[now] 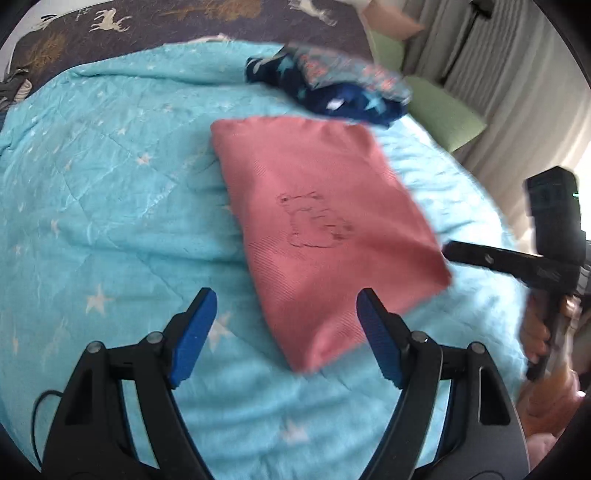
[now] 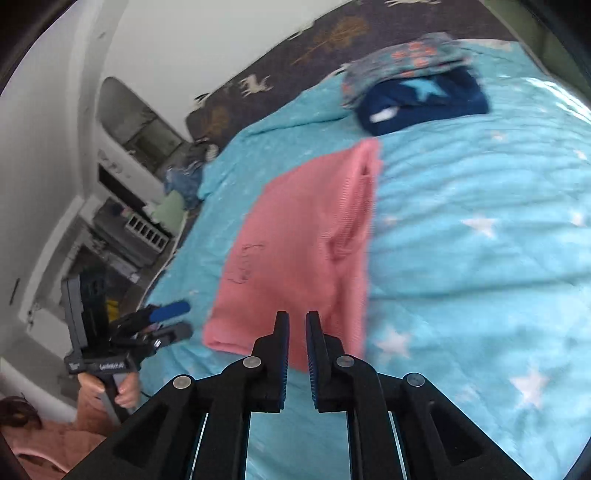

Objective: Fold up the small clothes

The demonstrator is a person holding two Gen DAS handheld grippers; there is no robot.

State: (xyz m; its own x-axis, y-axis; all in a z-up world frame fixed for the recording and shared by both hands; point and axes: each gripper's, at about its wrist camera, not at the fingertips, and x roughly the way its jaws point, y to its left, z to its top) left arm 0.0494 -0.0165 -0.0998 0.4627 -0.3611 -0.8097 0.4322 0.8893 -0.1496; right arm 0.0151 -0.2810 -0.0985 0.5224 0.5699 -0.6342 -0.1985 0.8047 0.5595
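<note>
Pink cloth, a folded garment [image 1: 325, 236], lay flat on the turquoise star-print quilt [image 1: 110, 192] that covered the bed, a faint outline drawing on its upper face. Left gripper [image 1: 286, 334] hovered low over the quilt at the garment's near corner, its blue-padded fingers [image 1: 194, 339] spread wide and grasping nothing; the right-hand pad sat over the pink edge, contact not clear. Right gripper [image 2: 297, 354] pointed along the garment's length from its near end, fingers drawn close with only a narrow slit between the pads, nothing seen caught in them; whether the tips touched the cloth could not be told. Motion blur softened both views. Left wrist view alone showed the right gripper from outside, at the garment's right edge, with a bare hand [image 1: 535, 332] wrapped on its handle, plus a green cushion [image 1: 443, 110] and pale curtains [image 1: 498, 74] beyond the bed. Right wrist view alone showed the left gripper from outside, held by a hand [image 2: 110, 391] near the bed's side, pads apart, and a white wall [image 2: 166, 48] with cluttered shelving [image 2: 125, 206] behind. That view also revealed a tucked fold along the garment's right side. Both views carried a pile of folded clothes [image 1: 332, 85], navy with stars under a floral piece, past the far end of the pink garment, near a dark deer-print blanket [image 1: 166, 26].
</note>
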